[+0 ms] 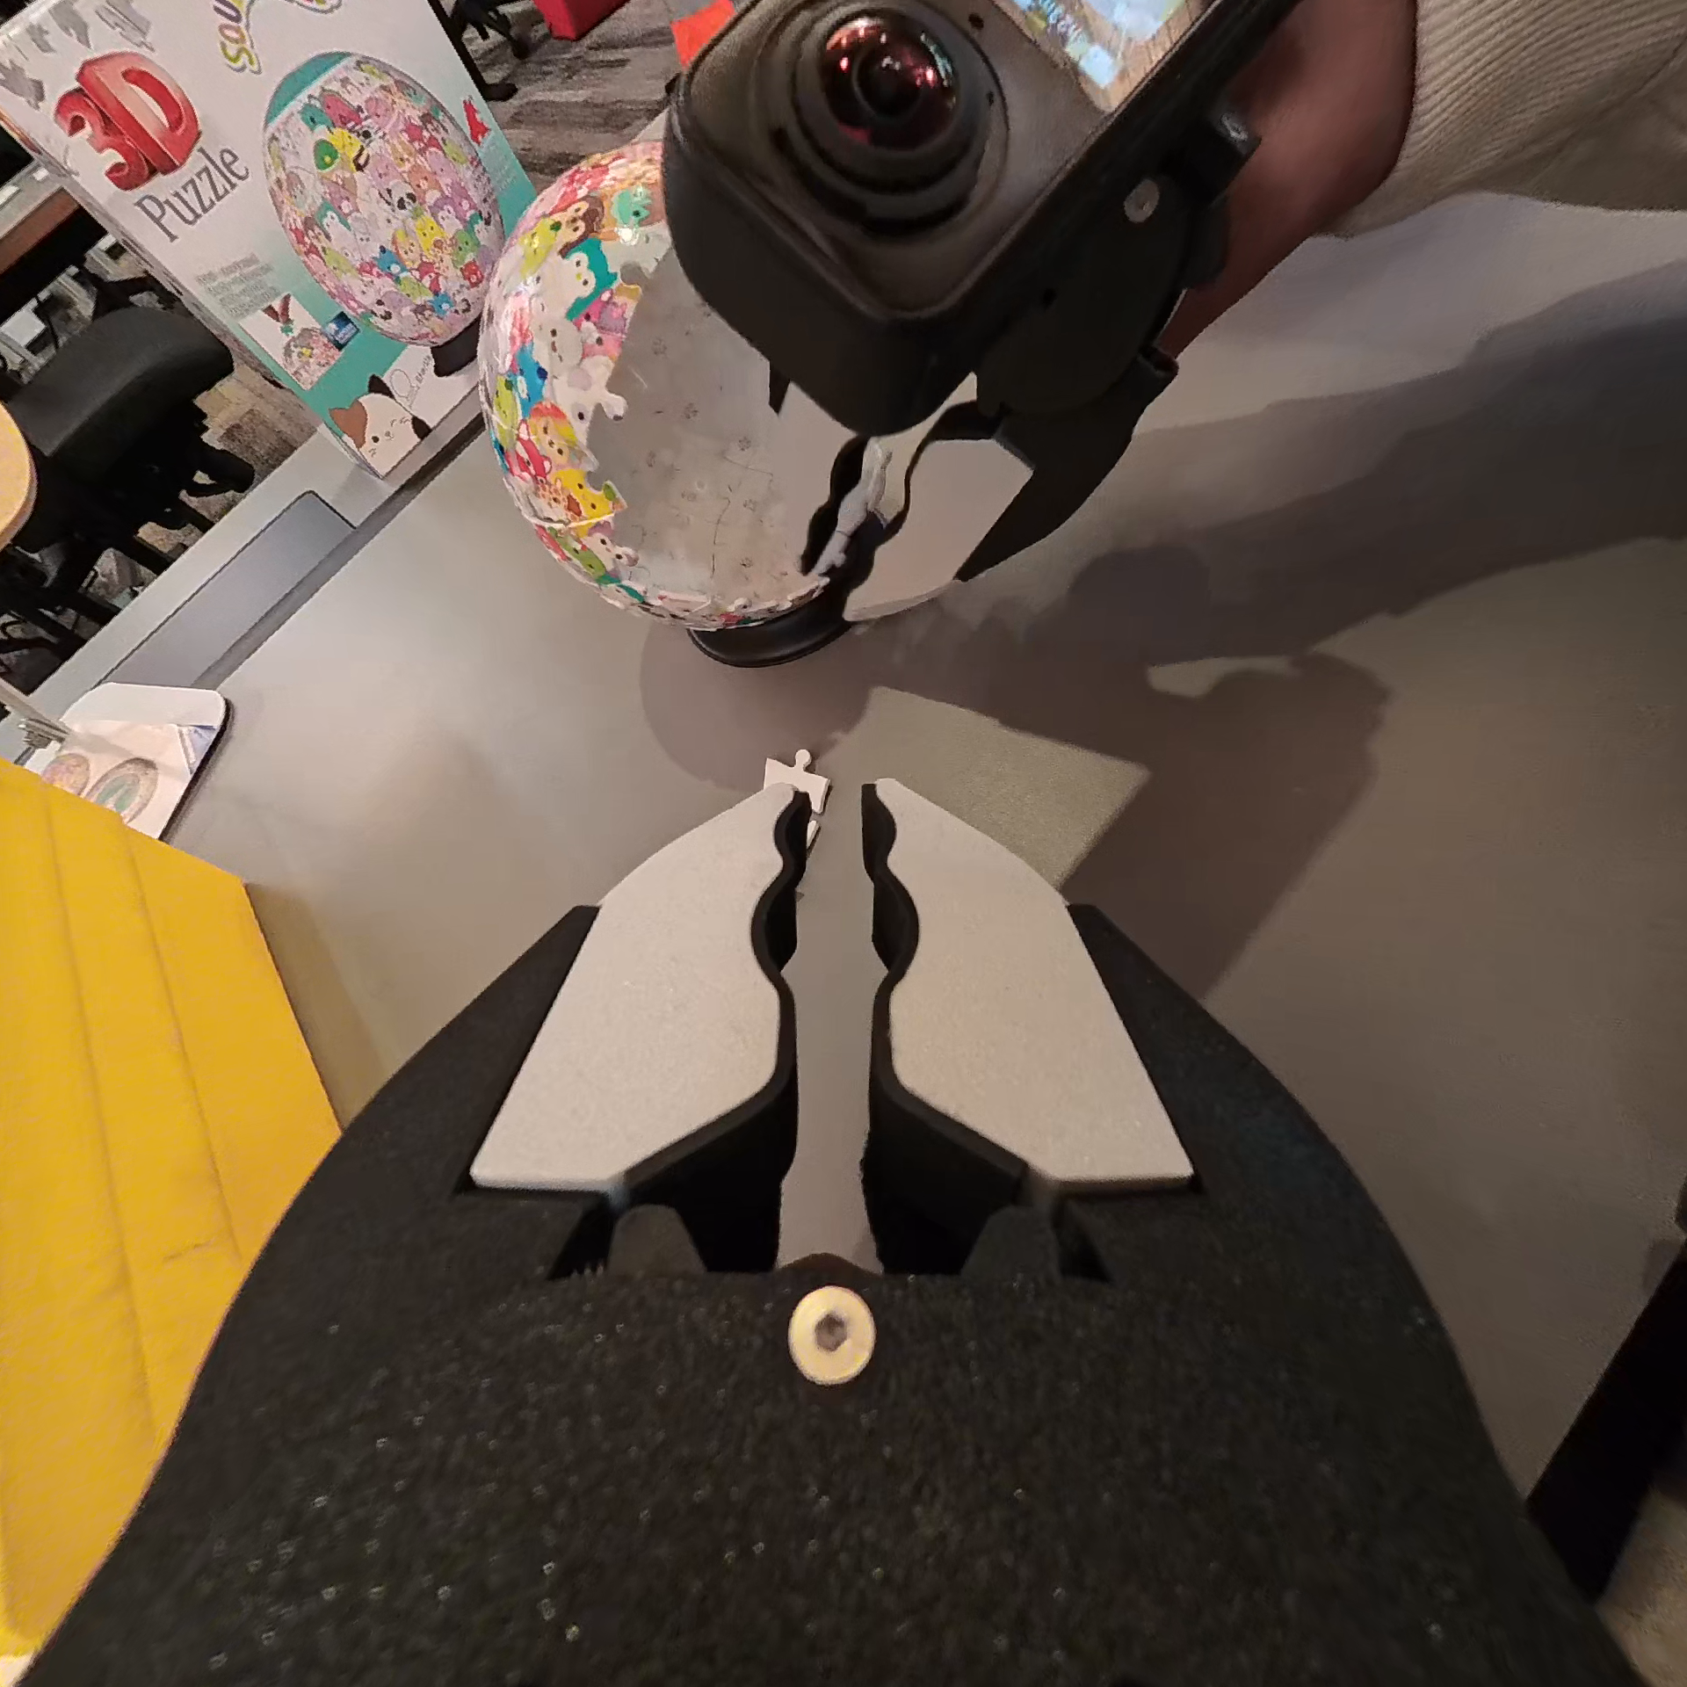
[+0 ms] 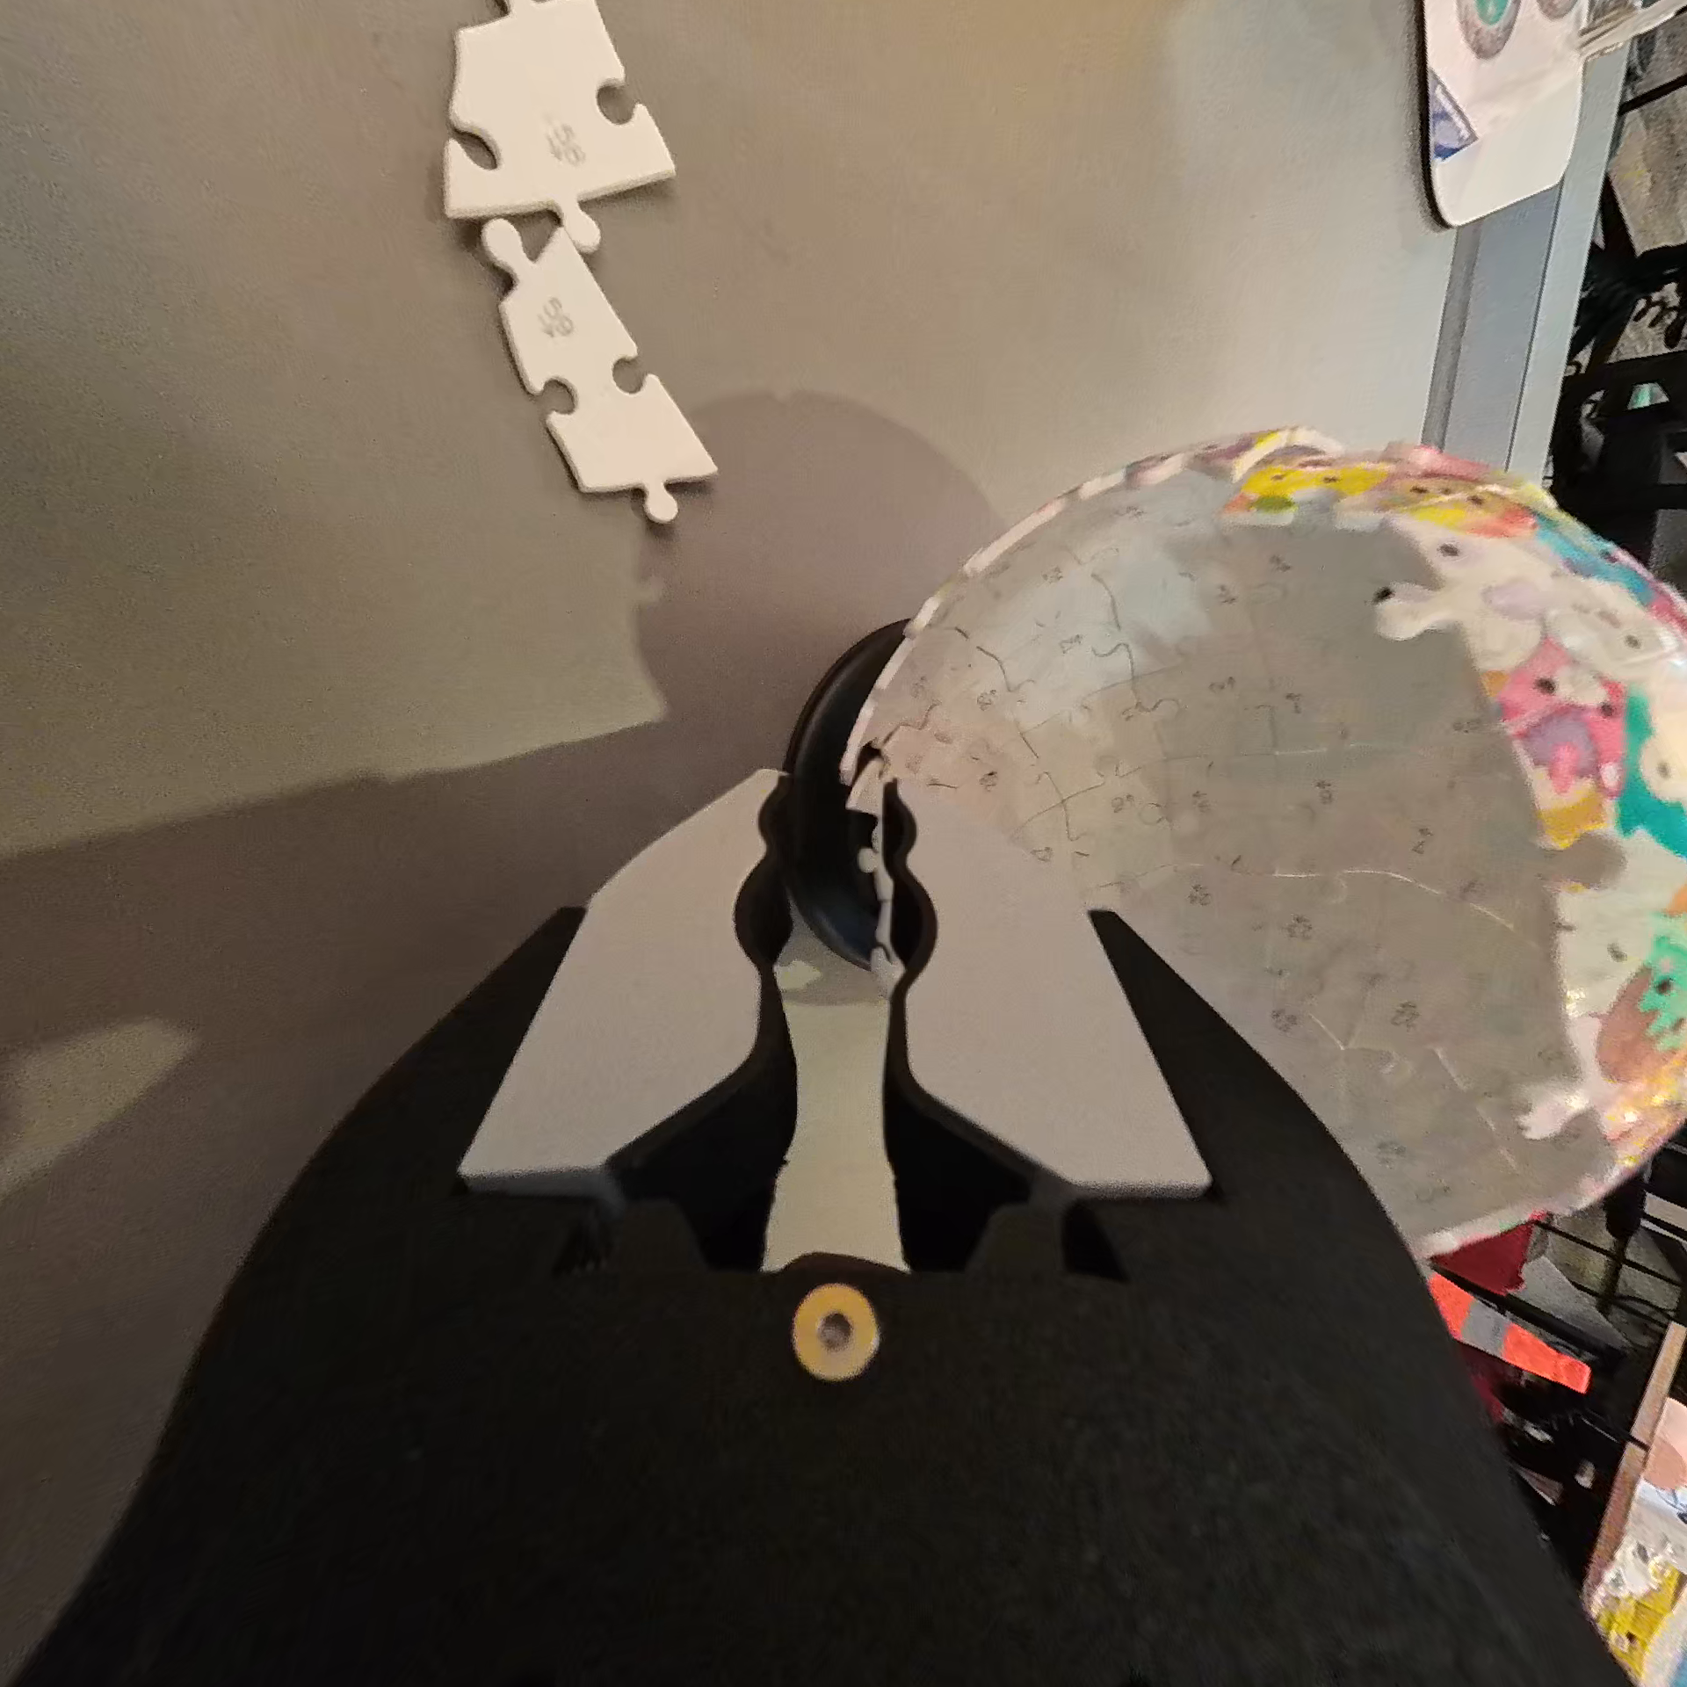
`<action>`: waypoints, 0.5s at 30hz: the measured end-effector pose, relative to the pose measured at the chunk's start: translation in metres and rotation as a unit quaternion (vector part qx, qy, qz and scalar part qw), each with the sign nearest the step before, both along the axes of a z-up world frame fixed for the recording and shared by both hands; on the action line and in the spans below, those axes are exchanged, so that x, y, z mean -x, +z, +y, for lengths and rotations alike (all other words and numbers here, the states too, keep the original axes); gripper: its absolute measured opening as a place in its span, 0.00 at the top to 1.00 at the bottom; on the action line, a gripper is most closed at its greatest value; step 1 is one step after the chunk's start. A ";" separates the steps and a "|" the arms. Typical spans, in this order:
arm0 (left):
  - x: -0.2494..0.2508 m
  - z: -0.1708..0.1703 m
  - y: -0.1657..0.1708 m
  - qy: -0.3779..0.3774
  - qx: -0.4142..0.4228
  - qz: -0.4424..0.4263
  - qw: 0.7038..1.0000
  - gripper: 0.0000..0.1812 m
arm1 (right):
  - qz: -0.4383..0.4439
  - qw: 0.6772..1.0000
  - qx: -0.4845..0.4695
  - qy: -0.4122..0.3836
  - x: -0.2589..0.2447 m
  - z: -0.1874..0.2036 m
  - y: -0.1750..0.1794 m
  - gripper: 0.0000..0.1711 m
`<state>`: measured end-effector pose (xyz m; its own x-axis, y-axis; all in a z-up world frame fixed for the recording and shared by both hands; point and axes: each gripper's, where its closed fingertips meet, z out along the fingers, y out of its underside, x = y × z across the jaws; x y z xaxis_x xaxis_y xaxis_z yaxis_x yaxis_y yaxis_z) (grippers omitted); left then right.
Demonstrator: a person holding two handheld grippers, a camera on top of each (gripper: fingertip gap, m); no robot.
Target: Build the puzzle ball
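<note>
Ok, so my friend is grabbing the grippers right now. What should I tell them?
Left gripper: fingers a little apart, holding nothing, tips beside a white piece on the table.
Right gripper: shut on a puzzle piece, held edge-on at the ball's open rim, near the black stand.
Puzzle ball: on its stand, partly built, with a big gap.
Left: fit the held piece, then the loose pieces lying face down.

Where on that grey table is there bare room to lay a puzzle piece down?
Bare grey table lies right of the left gripper. It is crowded around the puzzle ball, where the right gripper works, and by the loose pieces.
</note>
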<state>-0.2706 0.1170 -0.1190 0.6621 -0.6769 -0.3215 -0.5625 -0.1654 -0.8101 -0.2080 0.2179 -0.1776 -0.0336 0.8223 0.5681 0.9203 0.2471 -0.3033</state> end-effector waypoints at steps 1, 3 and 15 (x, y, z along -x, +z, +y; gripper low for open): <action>0.000 0.000 0.000 0.000 0.000 0.001 1.000 0.94 | -0.004 1.000 -0.002 -0.002 -0.001 0.001 0.000 0.90; 0.000 0.000 0.000 0.000 -0.001 0.002 1.000 0.94 | -0.006 1.000 -0.008 -0.007 -0.001 0.004 0.001 0.90; 0.002 0.001 0.000 0.002 -0.002 0.002 1.000 0.94 | -0.007 1.000 -0.006 -0.018 -0.003 0.006 -0.001 0.98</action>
